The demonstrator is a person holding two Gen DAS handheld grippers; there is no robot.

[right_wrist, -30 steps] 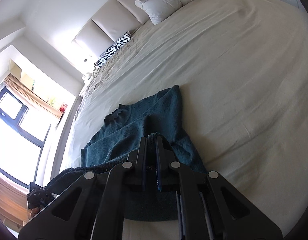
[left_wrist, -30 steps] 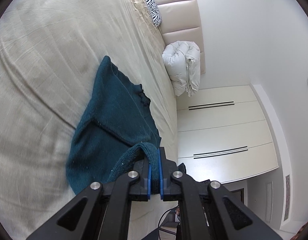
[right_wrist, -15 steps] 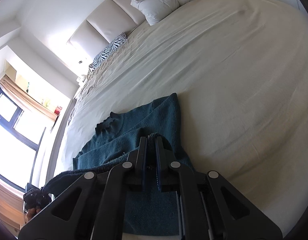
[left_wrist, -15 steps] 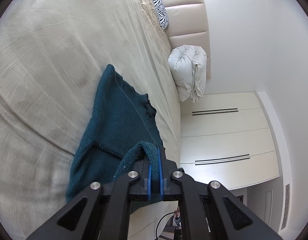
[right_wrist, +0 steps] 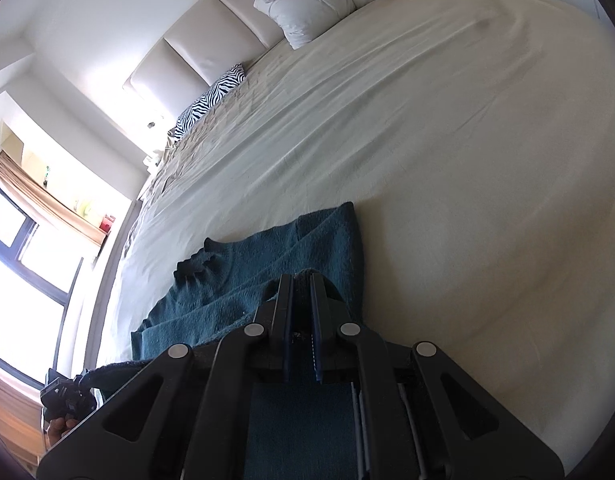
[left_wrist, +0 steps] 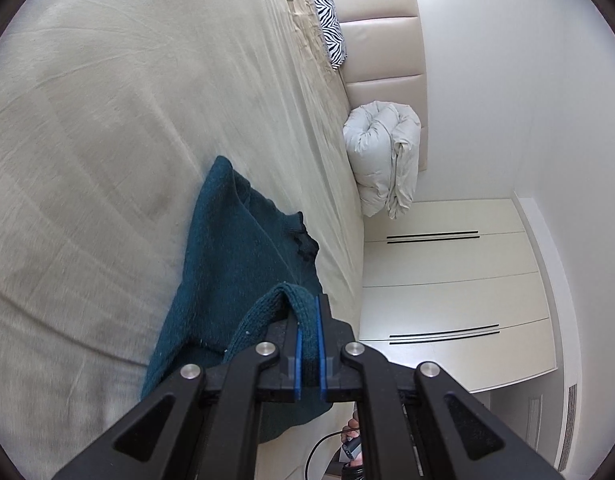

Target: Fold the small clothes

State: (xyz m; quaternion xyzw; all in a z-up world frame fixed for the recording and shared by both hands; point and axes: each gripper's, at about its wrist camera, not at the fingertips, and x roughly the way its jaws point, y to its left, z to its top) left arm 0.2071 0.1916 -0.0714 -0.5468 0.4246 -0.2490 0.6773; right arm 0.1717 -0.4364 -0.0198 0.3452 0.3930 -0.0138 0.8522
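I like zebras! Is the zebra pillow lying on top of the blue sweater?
No, the zebra pillow sits far up by the headboard, well apart from the blue sweater lying near the camera.

No legible text, apparently.

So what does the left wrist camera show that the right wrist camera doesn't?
Only the left wrist view shows the cream built-in wardrobe with dark slot handles. Only the right wrist view shows the dark-framed window and its tan blind. Both show the teal knitted sweater on the beige bed sheet, the zebra-striped pillow, the rolled white duvet, and a hand-held gripper clamped on sweater fabric.
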